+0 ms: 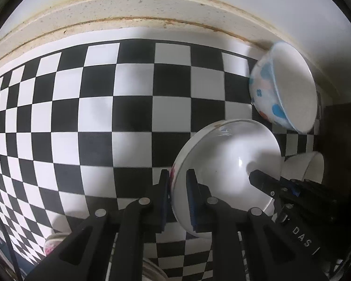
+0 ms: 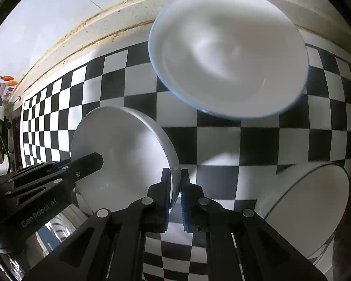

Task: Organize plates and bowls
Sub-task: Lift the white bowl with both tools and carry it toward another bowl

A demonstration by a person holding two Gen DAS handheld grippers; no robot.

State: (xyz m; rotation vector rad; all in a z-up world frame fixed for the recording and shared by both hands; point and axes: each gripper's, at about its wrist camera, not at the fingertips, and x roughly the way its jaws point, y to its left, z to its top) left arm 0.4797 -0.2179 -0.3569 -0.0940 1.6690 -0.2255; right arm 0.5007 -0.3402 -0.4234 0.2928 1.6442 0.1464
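Left wrist view: my left tool [image 1: 177, 187] is clamped on the rim of a white bowl [image 1: 227, 164], one pad outside the wall and one inside, at the bowl's left edge. My right tool [image 1: 257, 178] enters from the right side of this view, its fingertip reaching into the same bowl's hollow. Right wrist view: my right tool [image 2: 175, 187] pinches the rim of the white bowl [image 2: 121, 154] at its right edge, jaws nearly together with only the thin wall between the pads; my left tool [image 2: 91, 161] lies across the bowl's opposite side. Both tools thus grip one bowl, on opposite rims, just above the checkered tabletop [image 1: 100, 117]. Count of bowls, left view: three clearly, namely the held white one, a bowl with blue and orange dots [image 1: 283, 89] tipped on its side by the back wall, and part of a white bowl [image 1: 304, 166] at the right, behind the held one. A pink-patterned dish edge [image 1: 55, 243] shows at lower left; I cannot tell what kind. Right view: three, namely the held one, the blue-rimmed bowl [image 2: 229, 53] beyond it, blurred, and a dark-rimmed white bowl [image 2: 311, 201] lower right. Back wall [image 2: 46, 23] is pale, with a stained ledge.
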